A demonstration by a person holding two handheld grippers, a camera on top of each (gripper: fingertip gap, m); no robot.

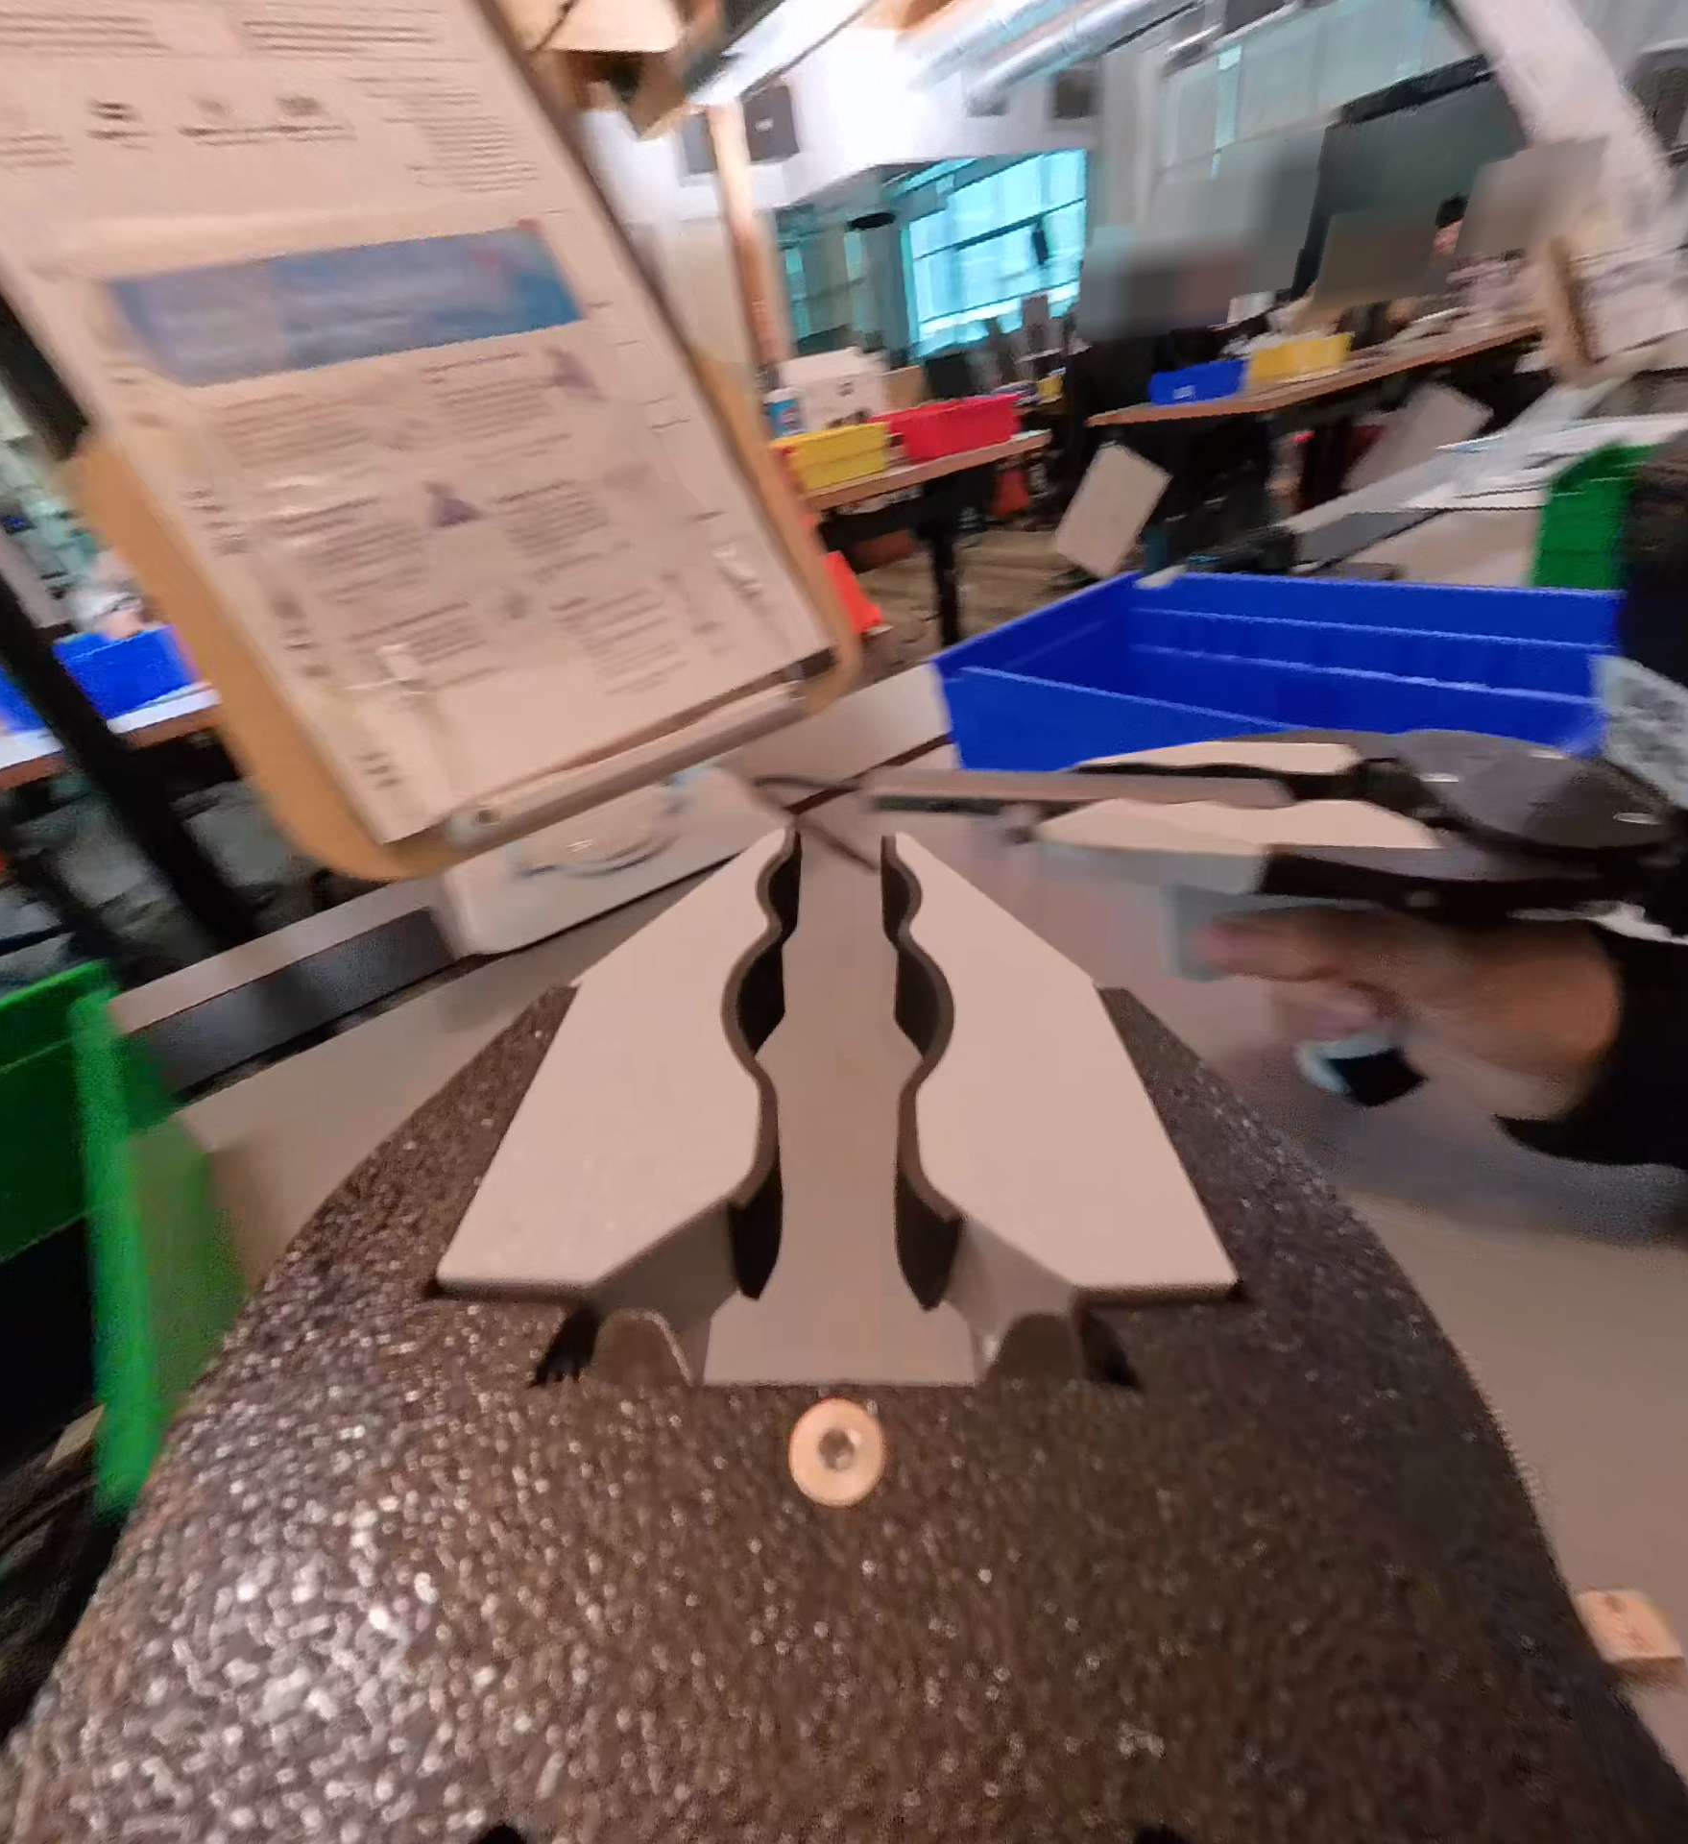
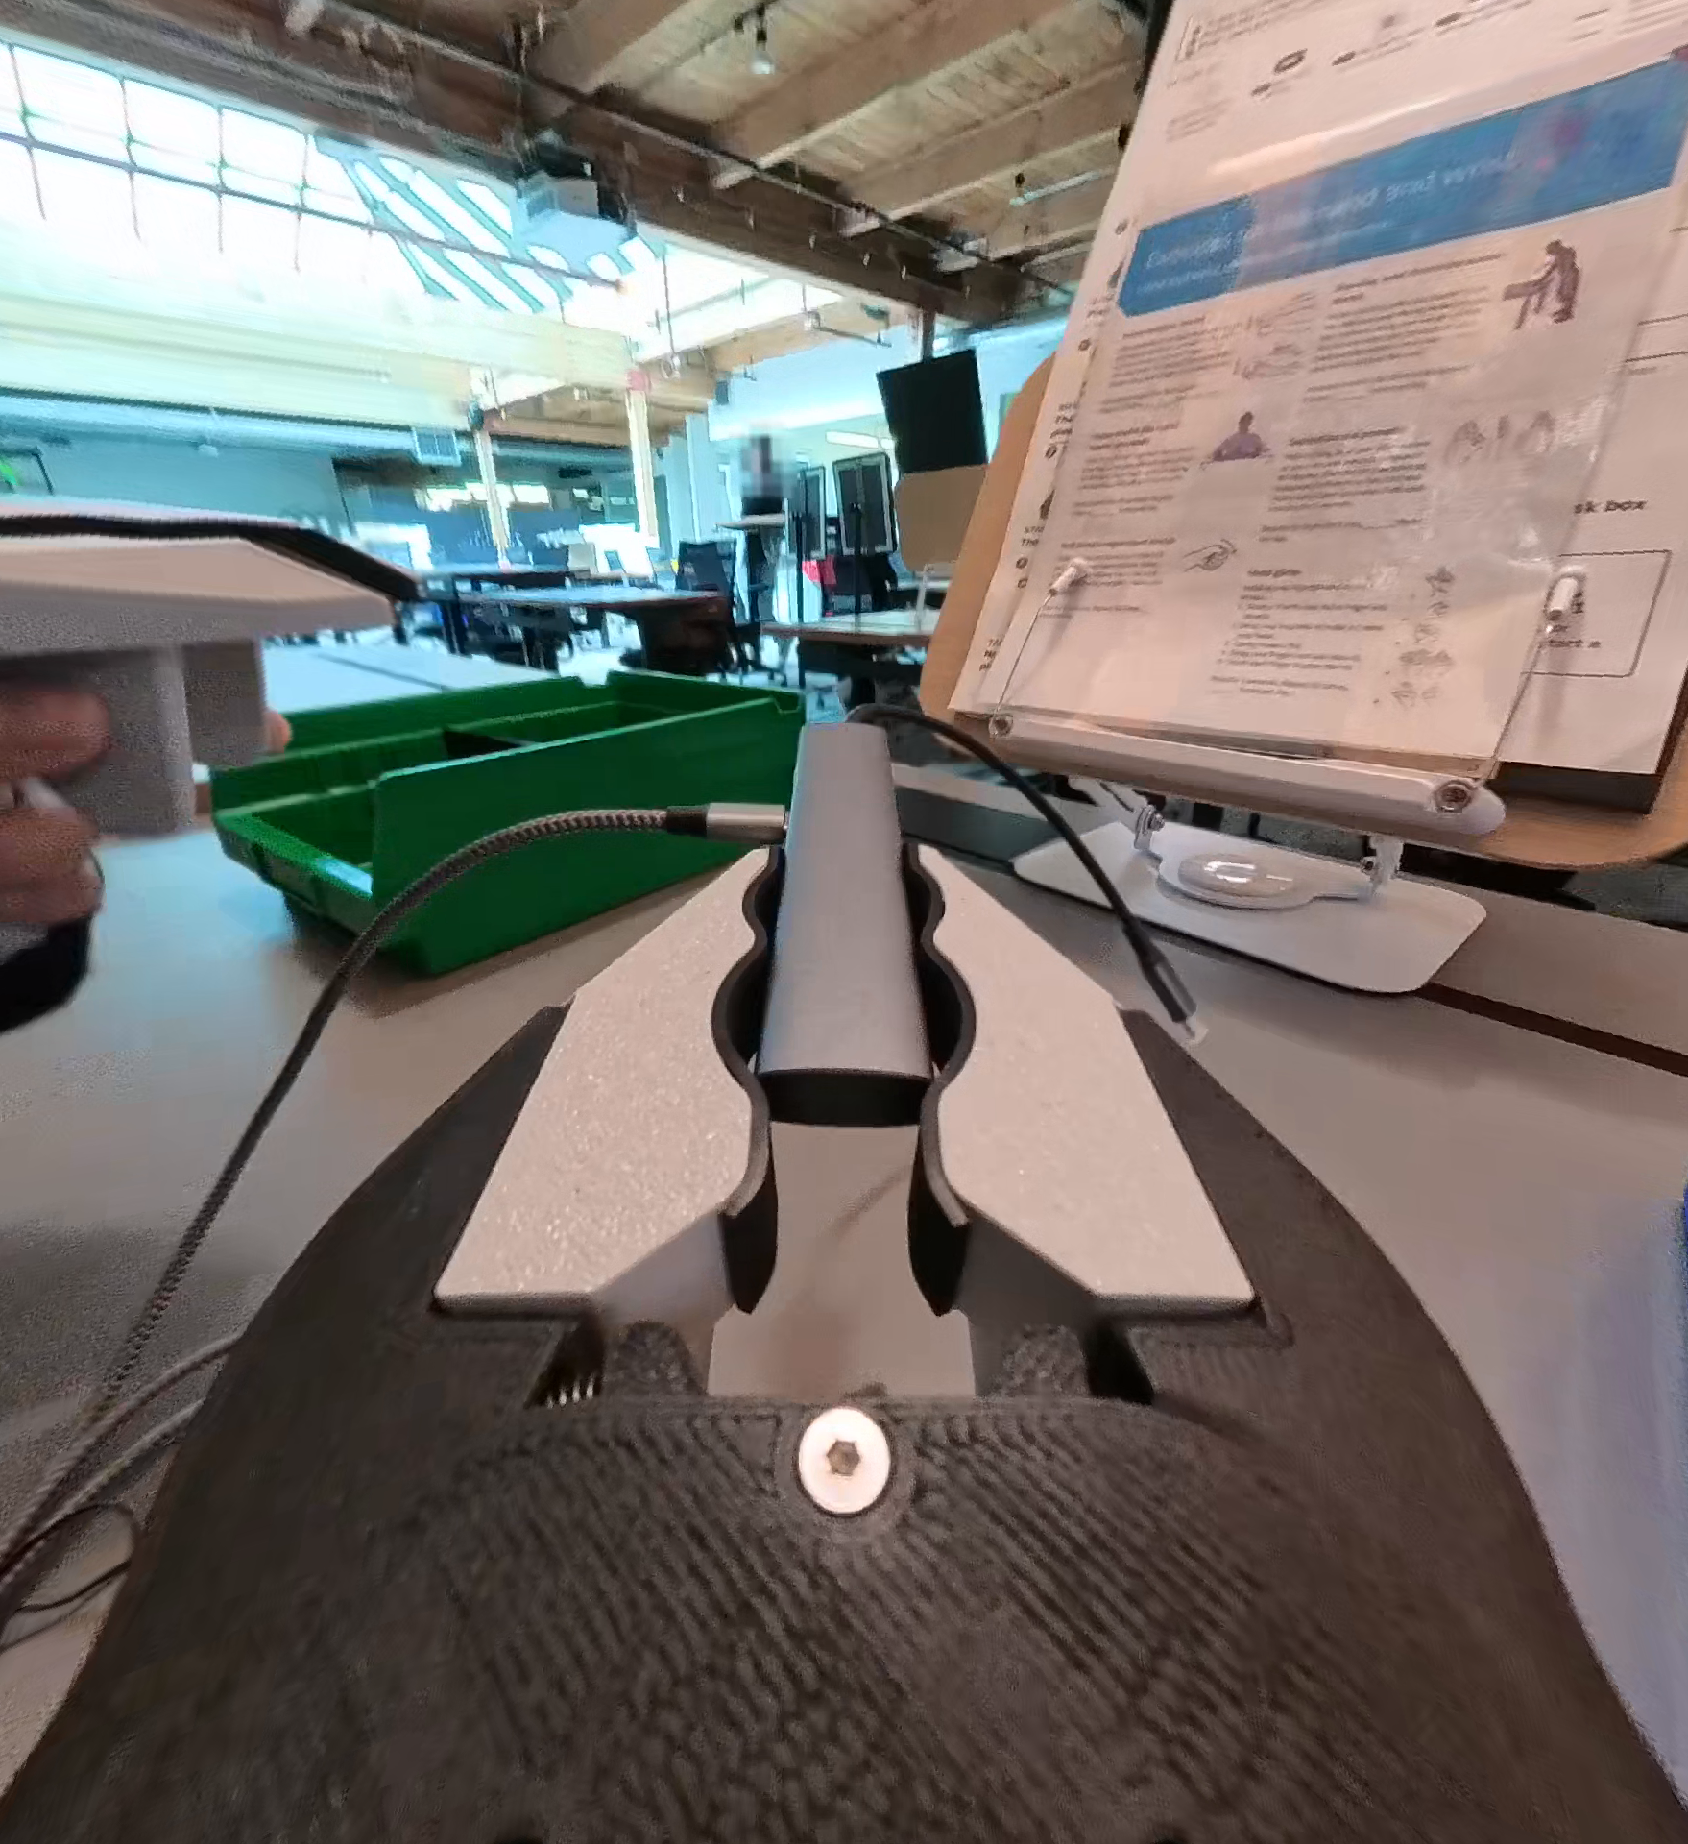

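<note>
Left wrist view: the left gripper (image 1: 840,858) holds nothing, its jaws a narrow gap apart over the grey table (image 1: 1419,1347). A document stand (image 1: 401,449) rises just ahead to the left; a blue bin (image 1: 1219,669) sits right of the stand. The picture is blurred, so a knock against the stand seems possible.

Right wrist view: the right gripper (image 2: 845,878) is clamped around a grey hub (image 2: 840,928), lifted before the stand. A braided cable (image 2: 321,1018) plugs into the hub's left side; a thin black cable (image 2: 1069,848) trails right. Either could snag or tug the hub loose. A green bin (image 2: 521,798) lies left of the stand.
</note>
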